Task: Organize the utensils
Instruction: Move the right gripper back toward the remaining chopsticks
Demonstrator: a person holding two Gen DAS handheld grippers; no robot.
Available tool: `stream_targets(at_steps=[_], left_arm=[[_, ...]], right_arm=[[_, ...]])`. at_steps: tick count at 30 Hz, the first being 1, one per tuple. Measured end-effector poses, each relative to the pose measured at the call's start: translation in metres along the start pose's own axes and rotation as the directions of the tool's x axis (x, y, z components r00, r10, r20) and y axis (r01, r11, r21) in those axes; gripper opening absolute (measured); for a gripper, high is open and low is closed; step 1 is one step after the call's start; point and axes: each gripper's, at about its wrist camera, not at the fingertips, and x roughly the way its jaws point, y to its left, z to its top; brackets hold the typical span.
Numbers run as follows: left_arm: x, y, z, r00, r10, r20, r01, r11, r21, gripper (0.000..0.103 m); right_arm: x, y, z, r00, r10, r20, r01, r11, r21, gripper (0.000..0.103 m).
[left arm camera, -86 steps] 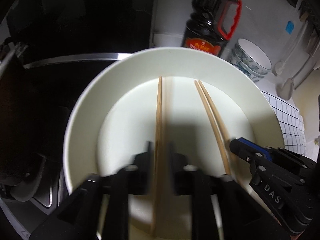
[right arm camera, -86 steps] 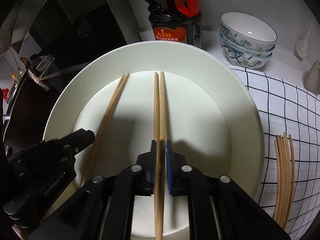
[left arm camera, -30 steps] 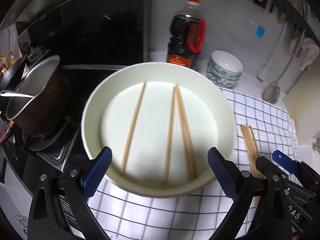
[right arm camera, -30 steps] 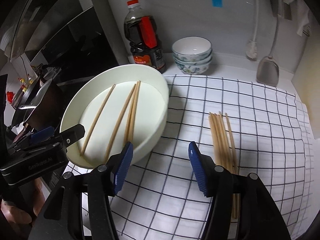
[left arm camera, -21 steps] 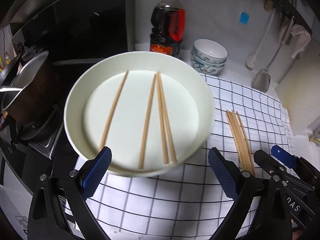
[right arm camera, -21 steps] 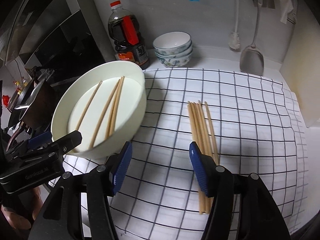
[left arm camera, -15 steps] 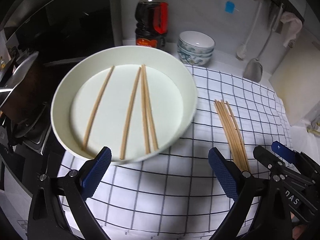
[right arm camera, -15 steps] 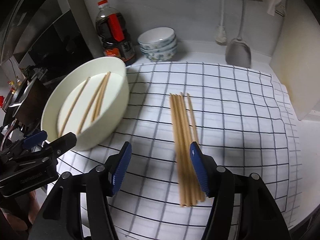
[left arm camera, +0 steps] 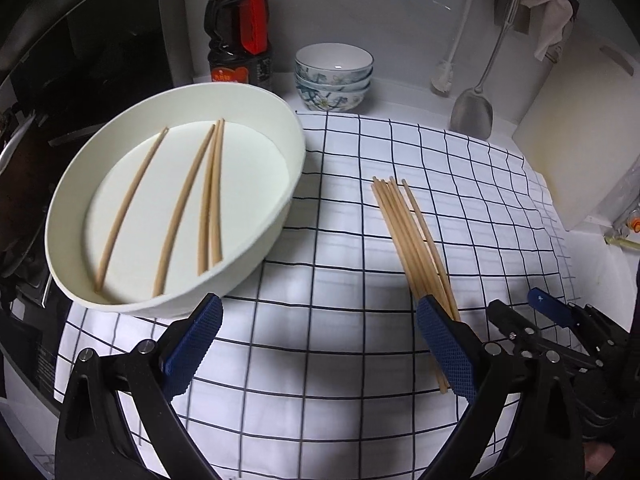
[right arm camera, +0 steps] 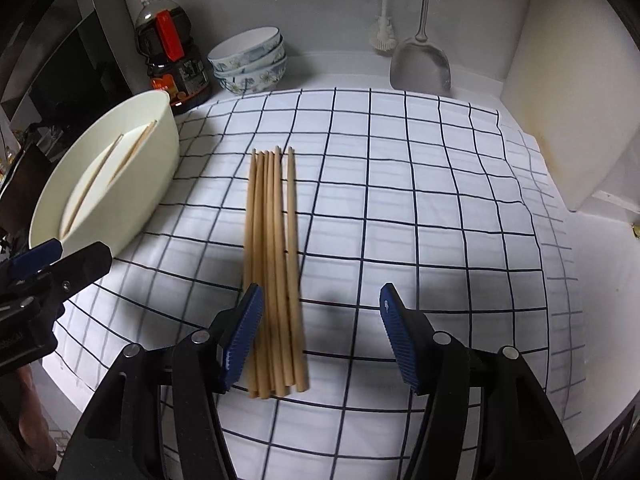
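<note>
A large white bowl [left arm camera: 256, 240] stands at the left of the checked cloth [left arm camera: 320, 360] with several wooden chopsticks [left arm camera: 180, 208] lying in it; it also shows in the right wrist view [right arm camera: 132, 200]. A bundle of several chopsticks [right arm camera: 272, 264] lies on the cloth, also in the left wrist view [left arm camera: 412, 240]. My left gripper [left arm camera: 316, 344] is open and empty above the cloth, between the bowl and the bundle. My right gripper [right arm camera: 320, 336] is open and empty, its left finger just over the bundle's near ends.
A soy sauce bottle [left arm camera: 238, 28] and stacked patterned bowls [left arm camera: 334, 76] stand at the back wall. A metal spatula [right arm camera: 420, 60] and a brush [right arm camera: 384, 36] hang there. A white cutting board [right arm camera: 568, 100] leans at the right. A dark stove [left arm camera: 60, 80] lies at the left.
Both grippers have let go of chopsticks in the bowl, opened and pulled back and to the right. The loose bundle now lies in front of the right gripper.
</note>
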Motion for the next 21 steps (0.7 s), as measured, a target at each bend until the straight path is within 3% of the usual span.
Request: stream_targets(at_steps=[11,21], left_arm=[[0.025,-0.016,-0.026,0.999,0.036,-0.037,-0.036,0.999,0.011,0.096],[0.041,-0.029,-0.029,0.999,0.039,-0.016,-0.039,0.999,-0.007,0.096]], right_arm=[[0.042,-0.007,-0.006,1.0,0.023,-0.013,-0.024,0.999,-0.047,0.058],[0.058,-0.001,-0.007,1.0,0.005,-0.004,-0.006,0.99,-0.143,0.058]])
